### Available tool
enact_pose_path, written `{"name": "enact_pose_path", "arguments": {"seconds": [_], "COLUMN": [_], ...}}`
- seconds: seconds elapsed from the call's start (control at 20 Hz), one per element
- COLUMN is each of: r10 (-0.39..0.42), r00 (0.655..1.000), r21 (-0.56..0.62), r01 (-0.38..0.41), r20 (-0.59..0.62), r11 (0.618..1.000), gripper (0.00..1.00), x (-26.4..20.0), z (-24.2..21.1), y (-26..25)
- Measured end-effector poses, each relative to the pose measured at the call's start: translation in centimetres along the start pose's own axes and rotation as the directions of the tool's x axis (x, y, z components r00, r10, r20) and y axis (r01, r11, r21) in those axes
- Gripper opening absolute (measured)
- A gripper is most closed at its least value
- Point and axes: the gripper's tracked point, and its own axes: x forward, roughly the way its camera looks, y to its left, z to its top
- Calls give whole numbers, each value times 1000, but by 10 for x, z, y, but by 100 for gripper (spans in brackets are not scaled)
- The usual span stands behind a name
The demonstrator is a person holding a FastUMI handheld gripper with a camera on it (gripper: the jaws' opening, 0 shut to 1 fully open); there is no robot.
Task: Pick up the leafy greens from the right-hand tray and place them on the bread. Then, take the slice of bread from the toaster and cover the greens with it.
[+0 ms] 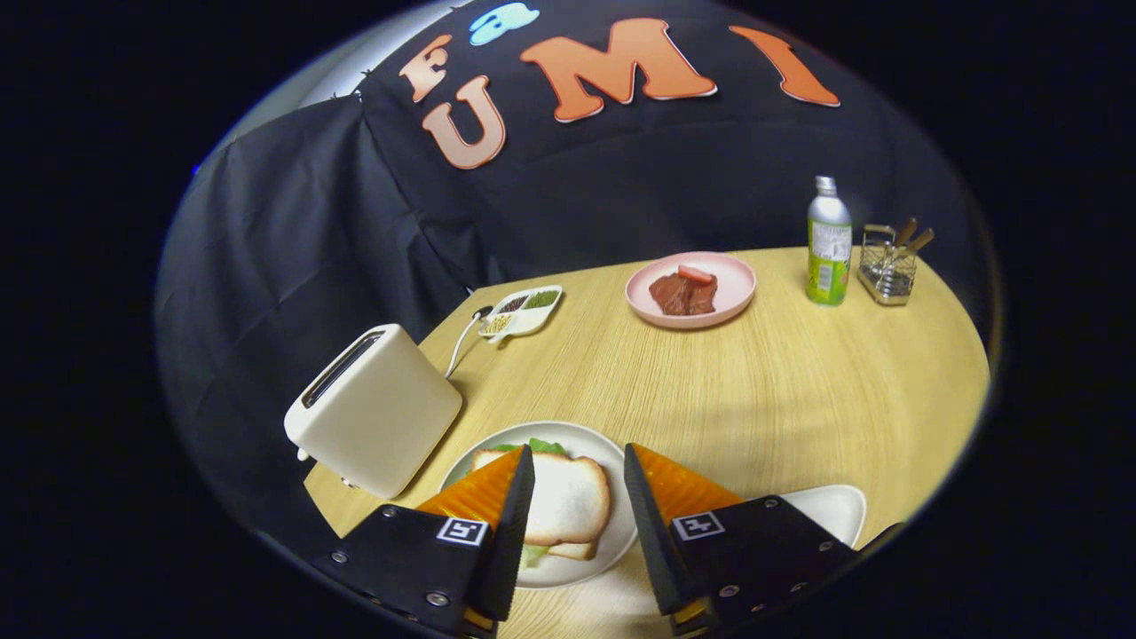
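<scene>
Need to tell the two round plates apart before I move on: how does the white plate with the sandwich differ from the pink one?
The white plate lies just beyond the open hand-held gripper, beside the toaster; the pink plate sits far across the table, near the bottle. The white plate holds bread over greens; the pink plate holds reddish-brown food. Both are round, shallow and resting flat.

Nothing legible: the bottle (829,241) beside the wire rack (887,266) has a label too small to make out, and the gripper (579,451), fingers spread apart over the bread (568,501), carries two square coded markers.
</scene>
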Motion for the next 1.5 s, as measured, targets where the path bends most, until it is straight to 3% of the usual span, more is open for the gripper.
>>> {"name": "enact_pose_path", "arguments": {"seconds": [0.25, 0.65, 0.95, 1.5], "r10": [-96, -239, -234, -235], "r00": [968, 805, 734, 667], "r21": [-85, -81, -78, -59], "r01": [119, 333, 363, 387], "r20": [232, 543, 638, 707], "r11": [989, 939, 928, 920], "gripper": [77, 91, 94, 94], "x": [-43, -125, -157, -184], "z": [57, 123, 134, 133], "y": [-14, -40, -35, -30]}}
